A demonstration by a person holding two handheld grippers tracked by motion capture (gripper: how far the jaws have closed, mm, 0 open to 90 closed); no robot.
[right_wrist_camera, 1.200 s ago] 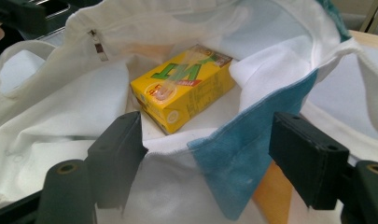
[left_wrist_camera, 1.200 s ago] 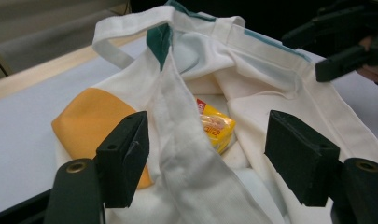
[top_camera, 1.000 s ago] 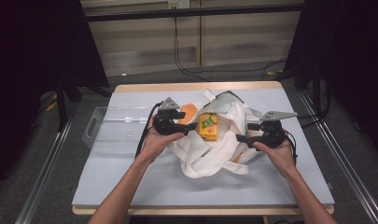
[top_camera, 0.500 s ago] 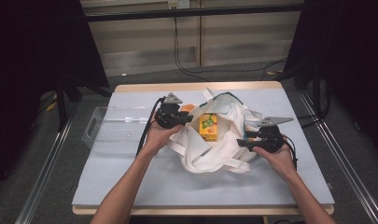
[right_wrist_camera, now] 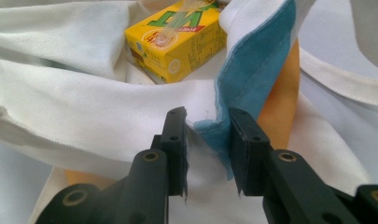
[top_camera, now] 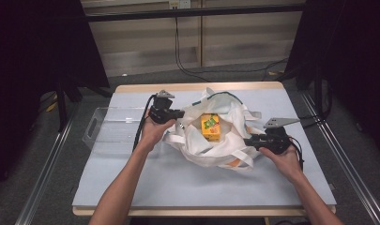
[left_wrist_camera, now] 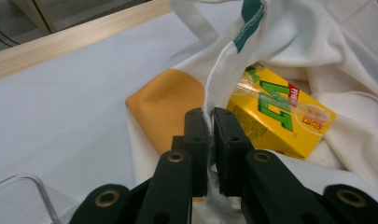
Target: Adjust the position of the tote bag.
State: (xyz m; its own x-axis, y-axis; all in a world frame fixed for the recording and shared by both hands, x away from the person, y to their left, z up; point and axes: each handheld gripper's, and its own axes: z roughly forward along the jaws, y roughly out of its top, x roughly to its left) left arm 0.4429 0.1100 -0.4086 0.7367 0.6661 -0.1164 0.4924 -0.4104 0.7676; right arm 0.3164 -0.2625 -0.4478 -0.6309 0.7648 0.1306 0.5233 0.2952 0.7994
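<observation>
— Bag-opening is the step you have in hand, I judge: the white cloth tote bag with teal trim (top_camera: 211, 140) lies in the middle of the table, and the yellow juice carton with green lettering (top_camera: 210, 127) rests inside its mouth.

— How do my grippers stand?

— Your left gripper (left_wrist_camera: 210, 122) has its jaws pressed together on the bag's white rim, at the bag's left side just beside the clear plastic tray (top_camera: 110, 129). Your right gripper (right_wrist_camera: 205, 121) has its jaws spread a little, the teal-edged fold lying between them; whether they bite it firmly, I cannot tell.

— And next?

— Probably close the right jaws fully on that hem, then draw both hands apart to widen the mouth. Your forearms reach in from below, hands level, on either side of the bag.
</observation>
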